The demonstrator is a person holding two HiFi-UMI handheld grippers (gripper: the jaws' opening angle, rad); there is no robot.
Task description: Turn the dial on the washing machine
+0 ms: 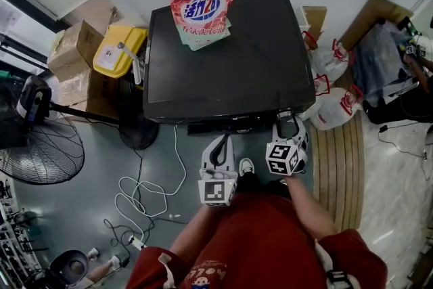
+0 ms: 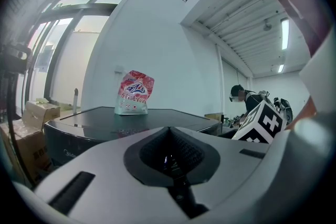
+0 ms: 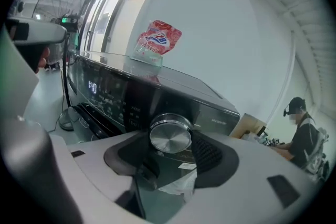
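Right gripper (image 1: 287,124) is up against the front panel of the black glossy-topped washing machine (image 1: 230,57), at that panel's right-hand end as I face it. Its jaws stand a dial's width apart with the round brushed-silver metal dial (image 3: 170,134) between them. The dark ribbed pads (image 3: 212,155) sit against the dial's rim, one on each side, so I judge it gripped rather than merely framed, though I can't see the contact itself.

What matters for the turn is the dial's axis, which sticks straight out of the front panel toward me. The gripper looks almost down that axis from slightly below, with the dial's flat face nearly square to its camera. So the twist has to be a roll of my wrist about the gripper's own long line, not a sideways sweep. Any drift off that axis would likely drag a pad off the rim.

On the same panel, the lit display (image 3: 92,86) lies to the left of the dial. Left gripper (image 2: 168,157) hangs short of the washing machine's front, left of the right one, jaws pressed together on nothing. It is the farther of the two from the dial. A red and white detergent pouch (image 1: 203,7) stands at the back of the machine's top.
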